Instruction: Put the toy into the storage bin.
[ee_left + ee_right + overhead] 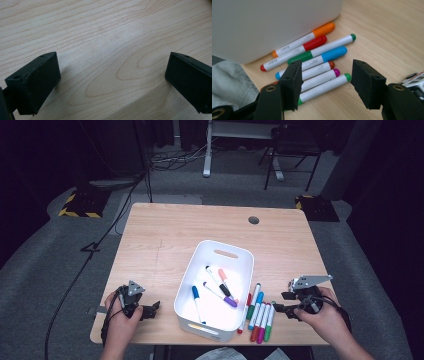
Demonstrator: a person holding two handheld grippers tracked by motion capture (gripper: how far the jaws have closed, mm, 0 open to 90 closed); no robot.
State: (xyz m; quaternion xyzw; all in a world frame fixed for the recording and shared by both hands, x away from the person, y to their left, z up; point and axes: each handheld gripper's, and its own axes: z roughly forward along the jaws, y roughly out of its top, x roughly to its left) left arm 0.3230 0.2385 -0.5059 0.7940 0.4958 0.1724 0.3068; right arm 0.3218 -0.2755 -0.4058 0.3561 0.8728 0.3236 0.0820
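A white bin [186, 281] stands at the front middle of the wooden table [165, 235] and holds several markers [218, 287]. To its right, several more markers [260, 314] lie side by side on the wood. My right gripper [281, 302] is just right of that row, open, with nothing between its jaws. In the right gripper view, the right gripper [325, 72] points at the row, and the nearest marker is a green-capped one [329, 86] beside the bin wall [274, 22]. My left gripper [154, 310] rests left of the bin, open over bare wood [112, 67].
A round cable hole [254, 220] sits near the table's far right. The front table edge runs just below both hands. A dark chair [292, 145] and floor cables [170, 157] lie beyond the table. Grey cloth [229, 80] shows under the bin's corner.
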